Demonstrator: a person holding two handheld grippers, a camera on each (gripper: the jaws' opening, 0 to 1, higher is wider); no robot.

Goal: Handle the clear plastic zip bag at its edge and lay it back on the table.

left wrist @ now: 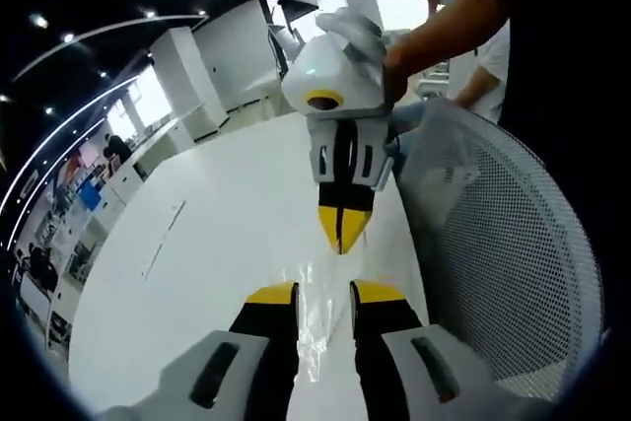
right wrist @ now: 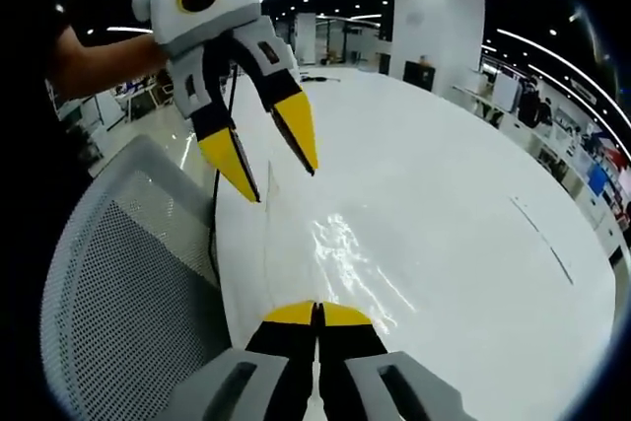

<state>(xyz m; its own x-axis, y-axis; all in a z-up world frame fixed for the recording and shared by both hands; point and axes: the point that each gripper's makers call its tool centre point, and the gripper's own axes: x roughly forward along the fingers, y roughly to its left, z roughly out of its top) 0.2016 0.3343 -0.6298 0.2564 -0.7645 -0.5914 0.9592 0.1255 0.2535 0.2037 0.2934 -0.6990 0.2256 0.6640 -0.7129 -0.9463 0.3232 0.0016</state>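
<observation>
Right gripper [right wrist: 316,315] pinched on clear plastic zip bag [right wrist: 340,258] edge | left gripper [right wrist: 279,165] spread wide | glossy white table [right wrist: 463,204] | risk: film slips out.

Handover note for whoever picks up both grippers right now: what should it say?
Left gripper: jaws open, empty, held over the white table.
Right gripper: jaws shut, tips at the clear zip bag; whether they pinch its edge is unclear.
Bag: lying on the table.
Done: nothing certain.
Left: confirm the edge grip, then lay the bag back.
</observation>
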